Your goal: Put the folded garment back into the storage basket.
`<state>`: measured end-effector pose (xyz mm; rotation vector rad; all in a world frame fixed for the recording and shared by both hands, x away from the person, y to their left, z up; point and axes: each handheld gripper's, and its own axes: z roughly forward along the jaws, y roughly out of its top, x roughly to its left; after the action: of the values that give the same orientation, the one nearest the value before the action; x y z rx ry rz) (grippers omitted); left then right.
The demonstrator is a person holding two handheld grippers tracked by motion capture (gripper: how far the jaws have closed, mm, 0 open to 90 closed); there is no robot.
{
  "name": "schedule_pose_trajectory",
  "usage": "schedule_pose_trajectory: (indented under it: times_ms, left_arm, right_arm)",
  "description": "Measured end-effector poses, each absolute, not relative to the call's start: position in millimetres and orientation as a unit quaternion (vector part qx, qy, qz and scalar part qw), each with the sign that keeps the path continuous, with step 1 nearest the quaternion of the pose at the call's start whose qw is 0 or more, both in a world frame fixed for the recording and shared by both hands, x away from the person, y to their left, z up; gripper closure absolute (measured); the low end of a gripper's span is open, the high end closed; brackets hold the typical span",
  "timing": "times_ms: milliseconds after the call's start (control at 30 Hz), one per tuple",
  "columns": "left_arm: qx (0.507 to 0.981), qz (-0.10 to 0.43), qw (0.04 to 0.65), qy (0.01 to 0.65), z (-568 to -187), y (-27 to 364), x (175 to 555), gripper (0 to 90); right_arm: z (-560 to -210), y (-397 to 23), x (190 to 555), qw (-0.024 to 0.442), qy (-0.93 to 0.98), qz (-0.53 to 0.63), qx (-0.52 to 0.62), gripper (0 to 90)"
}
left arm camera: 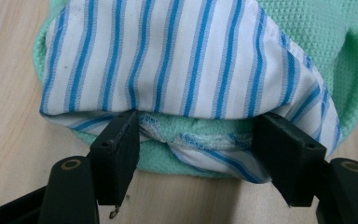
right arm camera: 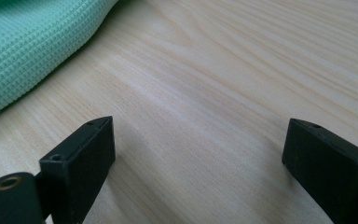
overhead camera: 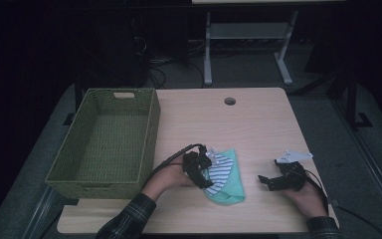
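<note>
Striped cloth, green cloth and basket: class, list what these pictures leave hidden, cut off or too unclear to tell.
- Striped cloth: in the left gripper view the top edge cuts it off; its underside is hidden.
- Green cloth: in the right gripper view the frame's corner cuts it off.
- Basket: in the high view its near wall hides part of the floor inside.
- Left gripper: in the high view, too small and dark to tell its fingers apart.

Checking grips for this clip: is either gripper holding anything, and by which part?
Nothing is held. The left gripper stands open around the folded edge of the striped cloth; the right gripper is open over bare table.
</note>
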<state>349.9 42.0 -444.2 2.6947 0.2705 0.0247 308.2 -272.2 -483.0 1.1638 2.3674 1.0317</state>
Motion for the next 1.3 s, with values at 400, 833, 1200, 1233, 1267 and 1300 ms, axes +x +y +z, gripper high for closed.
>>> schedule_pose_trajectory:
  times_ms: [400,833,1200,1233,1267,1300]
  left_arm:
    - [0.968,0.003,0.224,0.112,-446,45,351,36.4]
    - [0.965,-0.019,0.215,0.149,-442,47,353,73.4]
    - [0.956,-0.037,0.229,0.181,-431,50,357,76.3]
    - [0.955,-0.036,0.232,0.181,-428,51,357,76.3]
    - [0.956,-0.034,0.232,0.178,-424,51,357,76.2]
    - [0.955,-0.031,0.235,0.179,-421,52,357,76.2]
  right_arm:
    - [-483,-272,308,0.154,0.825,0.360,0.407,9.0]
    - [-483,-272,308,0.155,0.825,0.360,0.407,9.1]
    - [-483,-272,308,0.154,0.825,0.360,0.408,9.1]
    - [-483,-272,308,0.154,0.825,0.360,0.408,9.1]
    - [-483,-272,308,0.154,0.825,0.360,0.408,9.1]
    - [-483,-272,308,0.154,0.825,0.360,0.408,9.1]
